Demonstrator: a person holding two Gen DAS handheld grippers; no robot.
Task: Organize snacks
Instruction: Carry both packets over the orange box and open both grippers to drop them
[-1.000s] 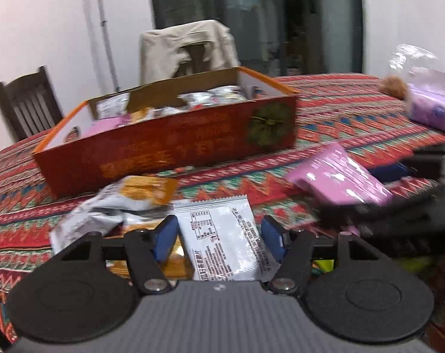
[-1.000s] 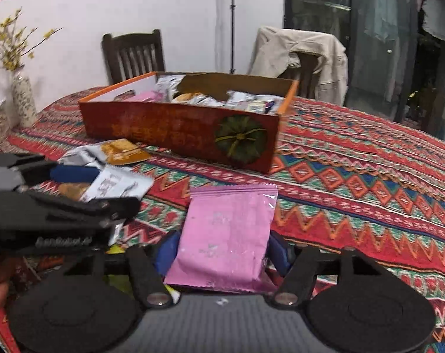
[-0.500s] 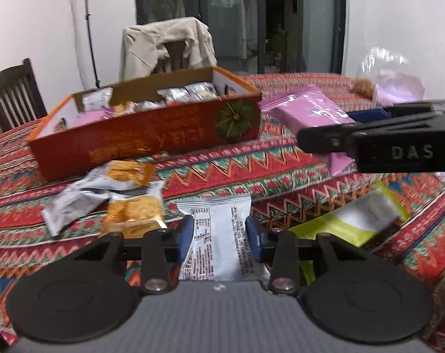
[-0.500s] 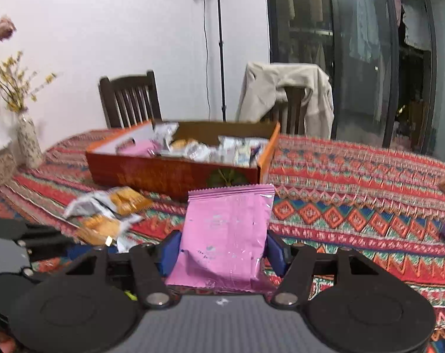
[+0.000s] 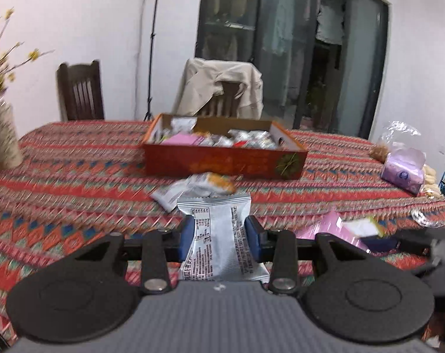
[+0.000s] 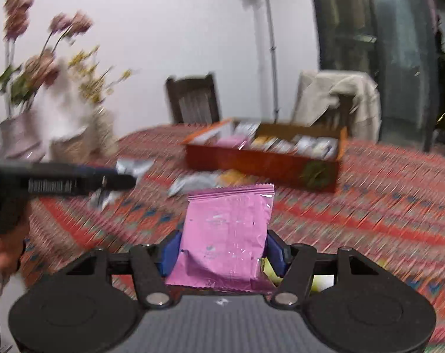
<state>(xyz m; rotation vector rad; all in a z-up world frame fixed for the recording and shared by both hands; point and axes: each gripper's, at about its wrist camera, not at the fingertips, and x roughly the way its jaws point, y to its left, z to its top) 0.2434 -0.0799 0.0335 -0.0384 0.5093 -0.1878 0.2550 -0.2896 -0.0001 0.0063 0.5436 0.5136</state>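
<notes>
My left gripper (image 5: 221,232) is shut on a silver snack packet (image 5: 216,235), holding it upright above the patterned tablecloth. My right gripper (image 6: 222,250) is shut on a pink snack packet (image 6: 228,229), also lifted off the table. Beyond both stands a red cardboard box (image 5: 222,161) (image 6: 260,161) with several packets inside. Loose orange and silver packets (image 5: 199,188) lie just in front of the box. The right wrist view shows the left gripper (image 6: 75,179) at the left edge with its silver packet (image 6: 134,166). The left wrist view has the pink packet (image 5: 325,229) at lower right.
A vase with yellow flowers (image 5: 2,135) stands at the table's left edge and a purple tissue pack (image 5: 401,173) at its right. Two chairs (image 5: 81,94), one draped with a beige jacket (image 5: 222,88), stand behind the table. A yellow-green packet (image 6: 269,270) lies under the right gripper.
The left jaws closed on the silver packet. Both grippers rose and pulled back from the table with their packets, so the box now looks smaller and farther away.
</notes>
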